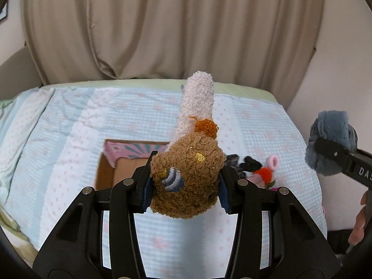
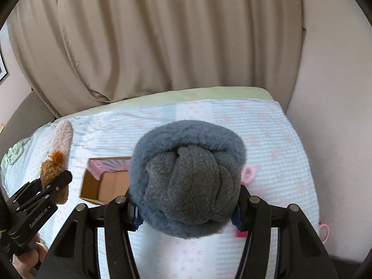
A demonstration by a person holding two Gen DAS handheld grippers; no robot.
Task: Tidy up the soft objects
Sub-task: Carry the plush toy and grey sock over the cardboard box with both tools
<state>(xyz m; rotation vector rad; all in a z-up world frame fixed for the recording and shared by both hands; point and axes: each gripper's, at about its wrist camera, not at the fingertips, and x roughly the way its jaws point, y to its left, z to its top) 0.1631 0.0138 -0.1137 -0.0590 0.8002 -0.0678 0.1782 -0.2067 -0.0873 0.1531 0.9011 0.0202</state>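
My left gripper (image 1: 184, 183) is shut on a brown and pale pink plush toy (image 1: 186, 174) and holds it above the bed; the toy also shows in the right wrist view (image 2: 57, 160) at the left. My right gripper (image 2: 187, 207) is shut on a grey-blue fluffy plush (image 2: 186, 179), also held above the bed; it shows at the right edge of the left wrist view (image 1: 330, 139). An open cardboard box (image 1: 109, 169) with a pink lining lies on the bed below and behind the left toy; the right wrist view shows the box (image 2: 93, 186) too.
A small heap of soft items, black, orange and pink (image 1: 260, 169), lies on the bed right of the box. A pink ring-shaped item (image 2: 248, 172) lies behind the grey plush, another pink loop (image 2: 324, 231) at the bed's right edge. Beige curtain (image 1: 162, 23) hangs behind the bed.
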